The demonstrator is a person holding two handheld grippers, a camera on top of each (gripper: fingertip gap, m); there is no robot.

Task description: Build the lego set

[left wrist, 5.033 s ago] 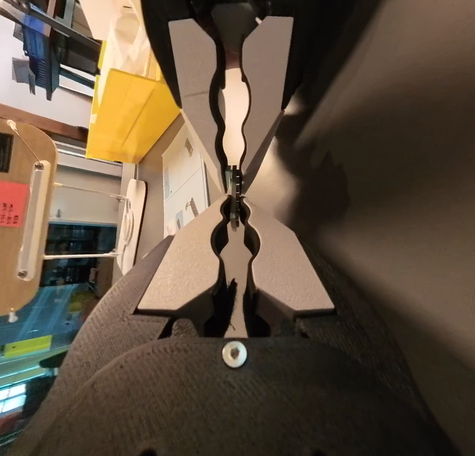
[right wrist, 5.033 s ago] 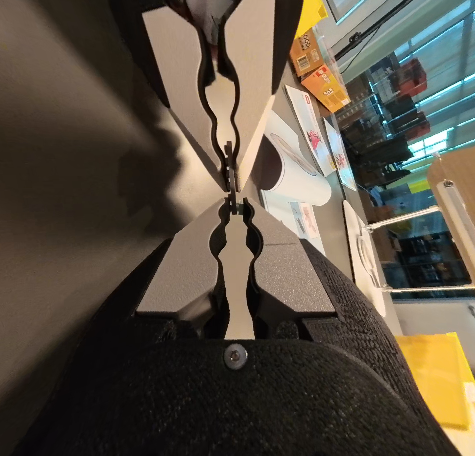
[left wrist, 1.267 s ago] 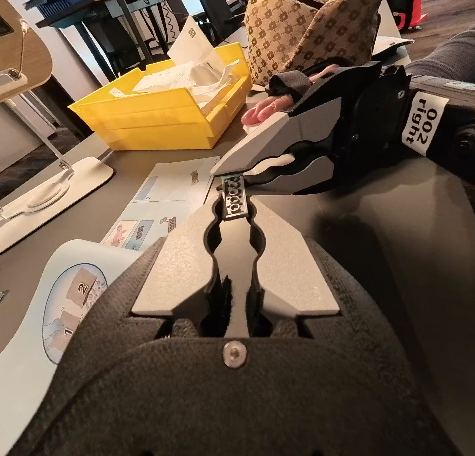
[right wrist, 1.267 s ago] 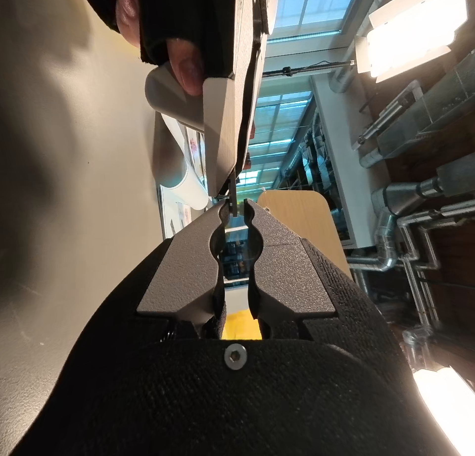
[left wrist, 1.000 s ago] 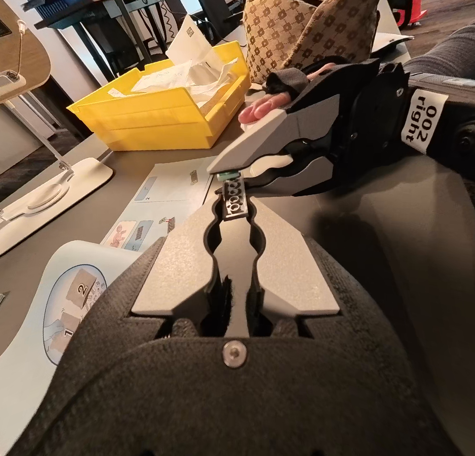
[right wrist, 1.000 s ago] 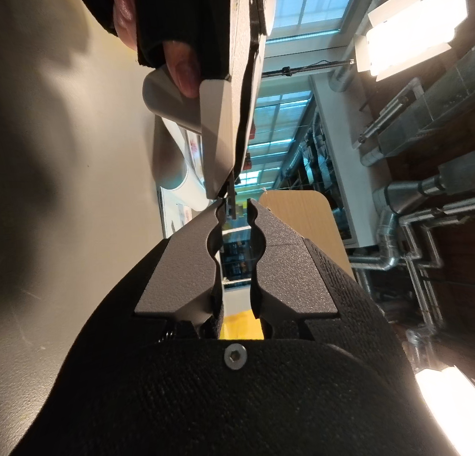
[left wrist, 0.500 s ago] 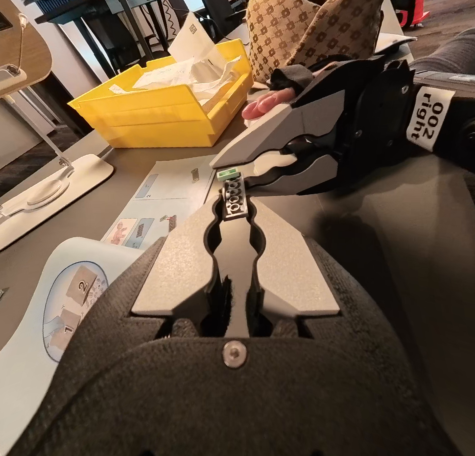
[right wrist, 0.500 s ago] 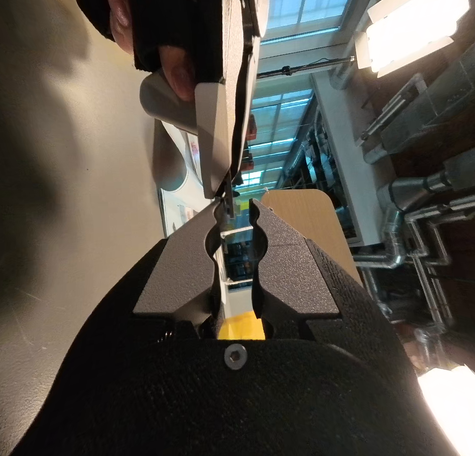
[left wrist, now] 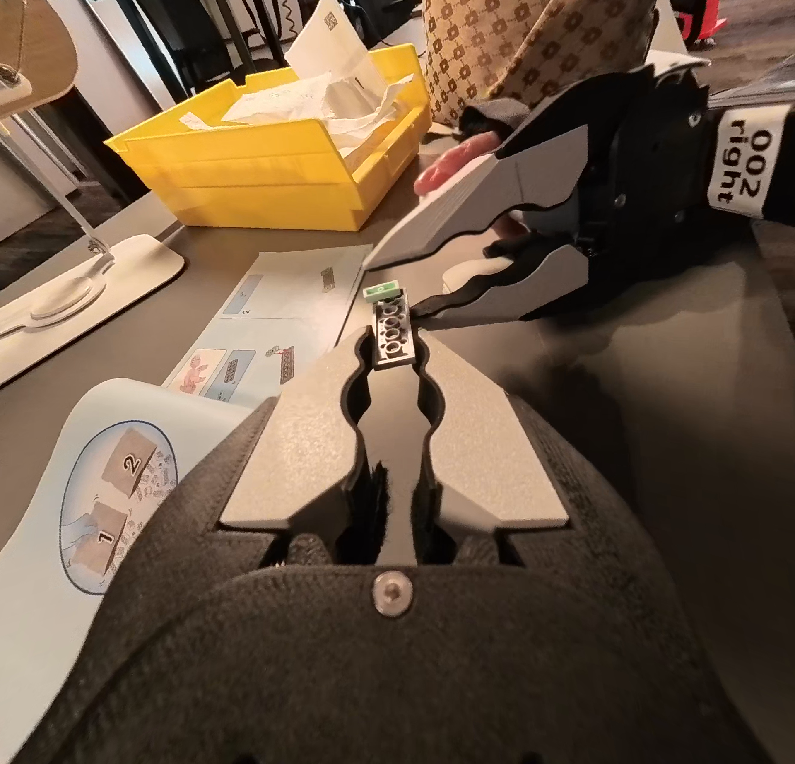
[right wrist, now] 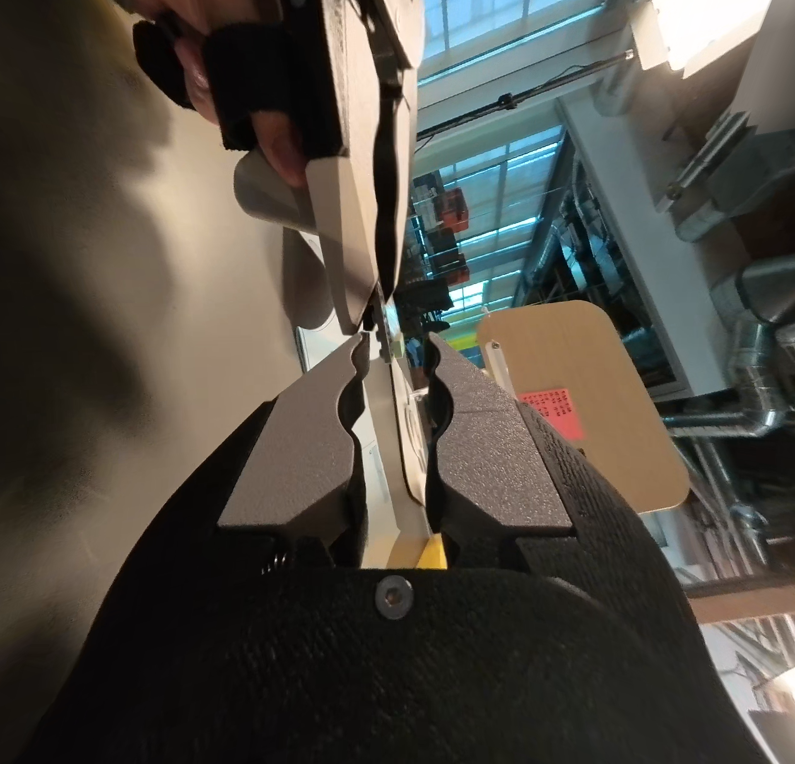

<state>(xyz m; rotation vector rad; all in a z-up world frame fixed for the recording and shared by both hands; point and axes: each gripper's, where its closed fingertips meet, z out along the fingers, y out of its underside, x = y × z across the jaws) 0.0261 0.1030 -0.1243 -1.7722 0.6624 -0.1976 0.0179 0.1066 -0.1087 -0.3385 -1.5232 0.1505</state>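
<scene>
Holding crumpled papers, yellow bin

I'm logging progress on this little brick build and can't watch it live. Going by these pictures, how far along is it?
Done: a small green piece sits on the far end of the dark grey plate.

In hand: the left gripper clamps that plate by its long edges. The right gripper stands open around the green piece, pads clear of it.

Left: the open instruction sheet shows only early steps; further parts aren't visible.
</scene>
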